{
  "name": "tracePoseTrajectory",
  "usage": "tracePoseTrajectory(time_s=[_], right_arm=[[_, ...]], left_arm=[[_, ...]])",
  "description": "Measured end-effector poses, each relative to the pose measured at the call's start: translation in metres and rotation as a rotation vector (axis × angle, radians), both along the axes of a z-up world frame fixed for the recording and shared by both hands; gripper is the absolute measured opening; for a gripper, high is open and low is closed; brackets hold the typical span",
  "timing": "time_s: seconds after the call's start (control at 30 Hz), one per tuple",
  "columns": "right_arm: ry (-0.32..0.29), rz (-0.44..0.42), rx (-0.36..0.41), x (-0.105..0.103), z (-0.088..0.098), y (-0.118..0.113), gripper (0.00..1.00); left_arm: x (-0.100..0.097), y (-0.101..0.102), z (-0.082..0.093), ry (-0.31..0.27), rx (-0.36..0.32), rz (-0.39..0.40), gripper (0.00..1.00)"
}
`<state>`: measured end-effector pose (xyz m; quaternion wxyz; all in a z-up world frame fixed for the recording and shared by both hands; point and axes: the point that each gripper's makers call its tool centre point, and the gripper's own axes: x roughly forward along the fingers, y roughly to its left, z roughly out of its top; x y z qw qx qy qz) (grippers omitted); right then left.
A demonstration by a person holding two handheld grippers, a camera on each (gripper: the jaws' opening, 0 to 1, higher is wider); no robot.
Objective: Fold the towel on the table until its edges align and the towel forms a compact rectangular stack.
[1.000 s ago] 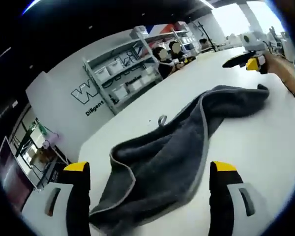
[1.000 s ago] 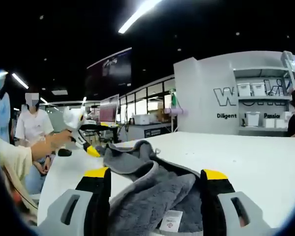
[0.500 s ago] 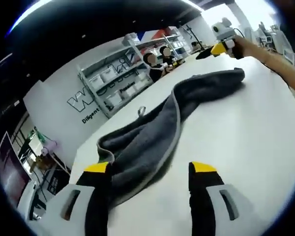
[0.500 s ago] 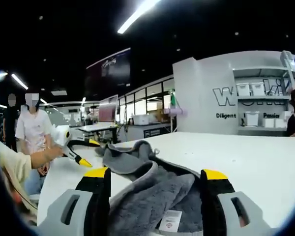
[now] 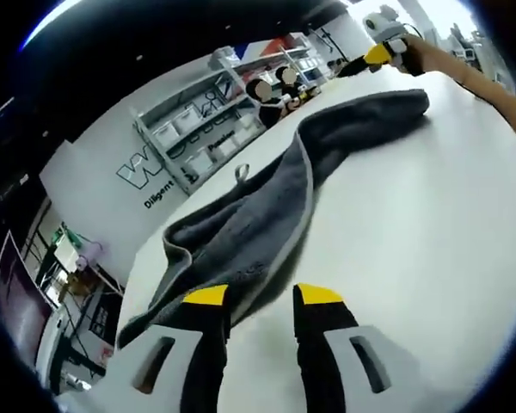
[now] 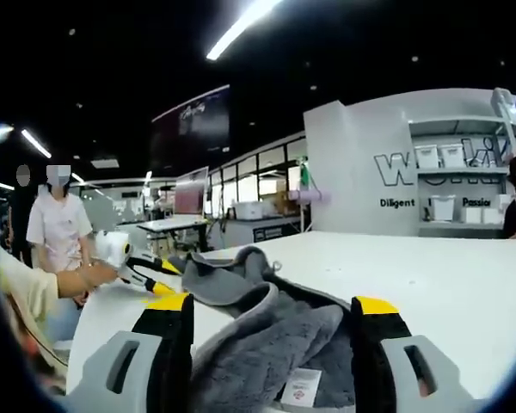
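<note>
Left tool [image 5: 260, 297] nearly clenched on grey terry towel [image 5: 267, 215] edge | right tool [image 6: 271, 303] released, straddling towel | soft, limp: grip corners

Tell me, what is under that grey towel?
The towel lies bunched on the white table, which is all that shows around it. Its folds cover whatever is directly beneath.

The left gripper [image 5: 262, 301] and the right gripper [image 6: 273, 310] are each built with black jaws capped in yellow, set on light grey bodies marked by slotted recesses. A pale cream sleeve [image 6: 21, 288] is worn.
</note>
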<state>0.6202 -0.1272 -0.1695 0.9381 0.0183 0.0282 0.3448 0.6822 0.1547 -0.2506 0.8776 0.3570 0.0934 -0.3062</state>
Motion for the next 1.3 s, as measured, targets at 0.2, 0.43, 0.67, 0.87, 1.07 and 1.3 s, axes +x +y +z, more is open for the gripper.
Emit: tracePoseTrajectory(time_s=[0.2, 0.43, 0.67, 0.87, 1.07, 1.3], right_arm=[[-0.004, 0.009, -0.015, -0.004, -0.002, 0.005, 0.75], [-0.006, 0.01, -0.012, -0.007, -0.002, 0.007, 0.75], [0.001, 0.012, -0.019, -0.001, -0.003, 0.002, 0.75], [0.004, 0.01, -0.022, 0.009, -0.001, -0.005, 0.75], [0.002, 0.02, -0.029, 0.01, 0.001, -0.004, 0.75], [-0.034, 0.048, -0.042, 0.012, 0.01, 0.002, 0.74]], left_arm=[[0.008, 0.004, -0.003, 0.0, 0.01, 0.037, 0.26], [0.013, 0.008, -0.005, 0.0, 0.023, 0.059, 0.17], [0.016, 0.007, -0.008, 0.016, 0.024, 0.061, 0.1], [0.015, 0.005, -0.012, 0.031, 0.024, 0.049, 0.03], [0.013, 0.005, -0.014, 0.075, -0.033, 0.037, 0.02], [0.01, 0.003, -0.015, 0.085, -0.056, 0.037, 0.02]])
